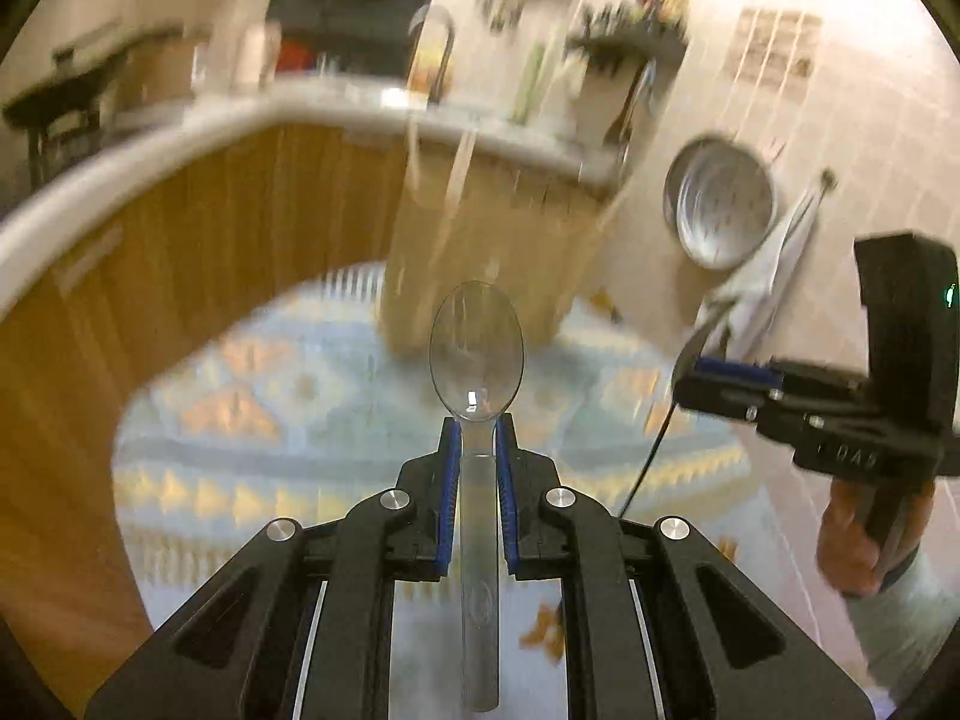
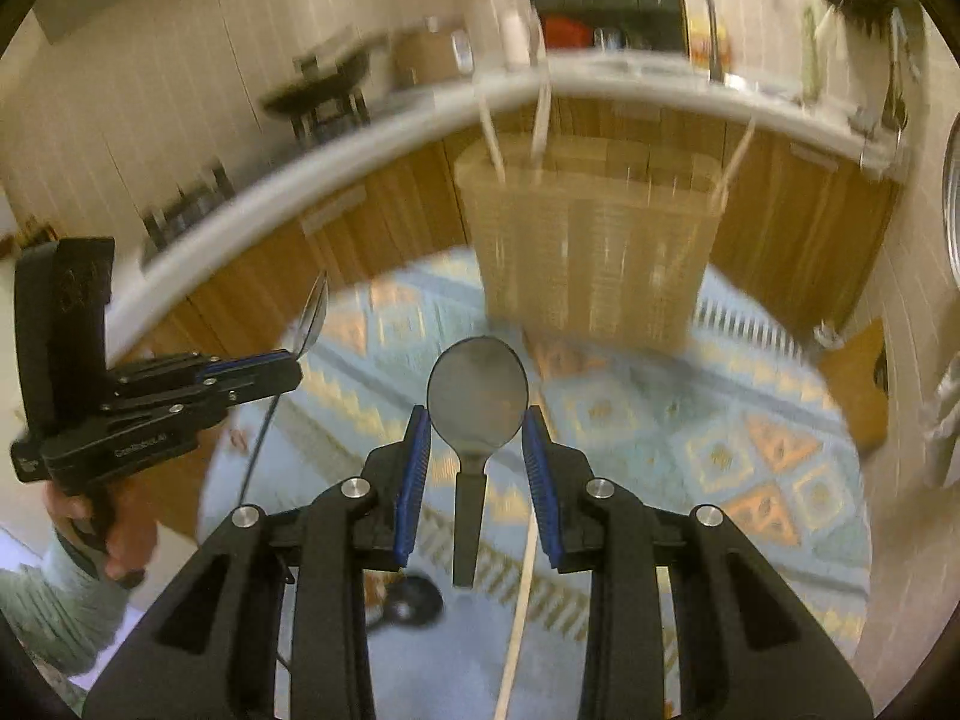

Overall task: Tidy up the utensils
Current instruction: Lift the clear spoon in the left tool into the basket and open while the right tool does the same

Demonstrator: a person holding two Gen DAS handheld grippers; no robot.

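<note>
Holder (image 2: 585, 240) stands on rug (image 2: 690, 438), before counter (image 2: 360, 138).

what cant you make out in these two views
- Wooden holder: motion blur in both views hides its compartments.
- Dark spoon, right view: whether the right gripper pads touch it.
- Clear spoon, left view: handle end cut off at the bottom edge.

Supporting surface: round tabletop (image 2: 780, 570) covered by a pale blue cloth (image 2: 660, 420) patterned with orange and yellow diamonds and triangles. A woven wicker utensil holder (image 2: 582, 240) stands upright at the far side, directly on the cloth, pale utensil handles (image 2: 543, 120) protruding above its rim. A small dark round object (image 2: 408, 600) lies near the front edge; blur prevents identification.
</note>
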